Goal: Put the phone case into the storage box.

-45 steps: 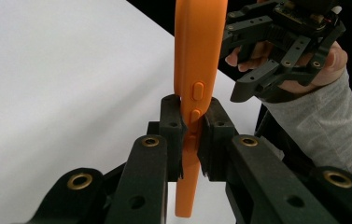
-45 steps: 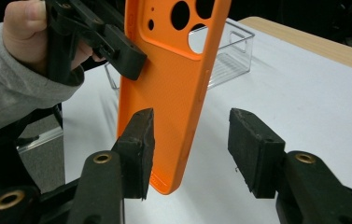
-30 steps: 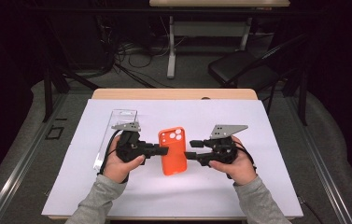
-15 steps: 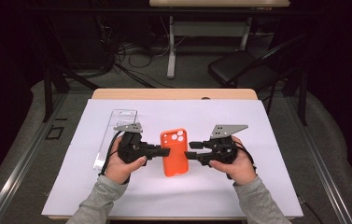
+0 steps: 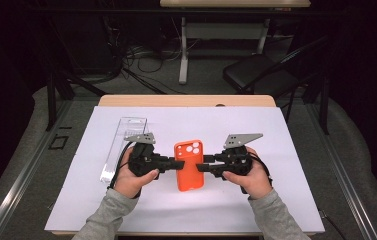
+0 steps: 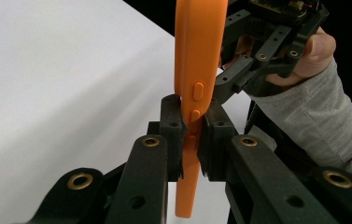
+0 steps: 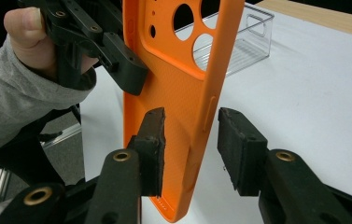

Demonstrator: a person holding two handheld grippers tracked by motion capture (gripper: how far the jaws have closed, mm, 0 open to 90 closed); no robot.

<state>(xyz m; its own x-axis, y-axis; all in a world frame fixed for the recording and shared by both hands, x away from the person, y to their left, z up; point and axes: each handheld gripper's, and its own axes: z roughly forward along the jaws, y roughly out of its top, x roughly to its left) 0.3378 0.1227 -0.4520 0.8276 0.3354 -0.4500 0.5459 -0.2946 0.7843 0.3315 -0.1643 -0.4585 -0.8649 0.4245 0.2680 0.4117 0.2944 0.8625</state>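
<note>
Above the white mat (image 5: 296, 200) | left tool (image 6: 190, 135) clamps orange phone case (image 6: 197, 60) (edge-on)

A dark room: grey floor (image 5: 21, 150), a black chair (image 5: 256, 72) and tangled cables (image 5: 126, 65) beyond the wooden table (image 5: 186, 101).

We lose the top of the orange silicone phone case (image 6: 197, 70) at the upper edge of both gripper views, the clear plastic box (image 7: 239, 42) sits partly behind it, and whether the right gripper's (image 7: 190, 149) pads touch it we cannot tell.
</note>
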